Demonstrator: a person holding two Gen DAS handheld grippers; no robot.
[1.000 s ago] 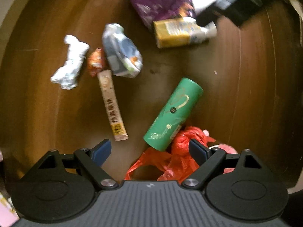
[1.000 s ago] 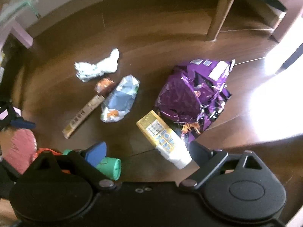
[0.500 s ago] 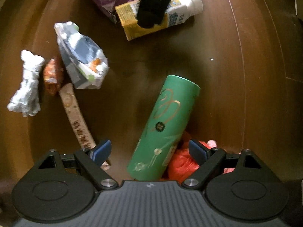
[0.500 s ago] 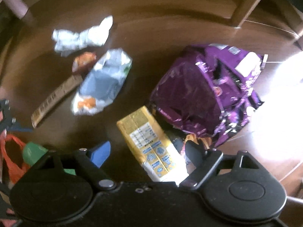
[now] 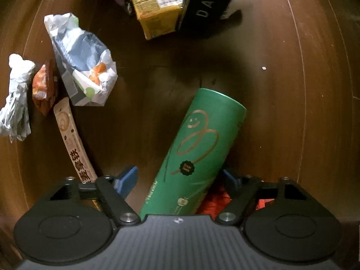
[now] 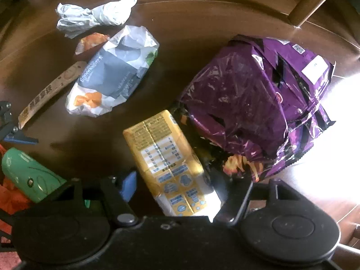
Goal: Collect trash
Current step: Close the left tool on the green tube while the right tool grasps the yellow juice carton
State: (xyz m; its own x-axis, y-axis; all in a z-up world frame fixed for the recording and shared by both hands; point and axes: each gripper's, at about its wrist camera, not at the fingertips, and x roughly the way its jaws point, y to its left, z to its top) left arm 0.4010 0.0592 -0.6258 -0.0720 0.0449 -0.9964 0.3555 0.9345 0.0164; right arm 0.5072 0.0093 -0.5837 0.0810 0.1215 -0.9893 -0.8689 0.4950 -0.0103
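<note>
left hand-held gripper (image 5: 180,181): mine, pointed down at the floor (image 5: 292,90). Jaws had just been closing. Green tube (image 5: 198,153) lay between them. Right pad looked at or against its side, left pad clear of it, so not pinched yet.
right hand-held gripper (image 6: 175,186): also mine, also just been closing. Straddled the yellow carton (image 6: 166,157). Left pad stood off the carton with a gap; right pad hidden behind it, so contact that side I couldn't tell.
green tube: on its side on the floor, lower end over the red plastic bag (image 5: 216,202), beside the long paper sachet (image 5: 74,144). Judged it light, stiff, round, smooth-skinned; likely to roll or slip. Best grip across the body near the middle, squarely over the axis.
yellow carton: up-picture of the green tube, lying flat against the purple snack bag (image 6: 258,103). Probably empty: light, flat faces, would dent under a hard squeeze. I'd take it across the narrow sides, mid-length.
rest near the green tube: white-blue crumpled wrapper (image 5: 83,63), small orange packet (image 5: 43,87), crumpled white paper (image 5: 16,99). All soft, near weightless; pinch a raised fold.
</note>
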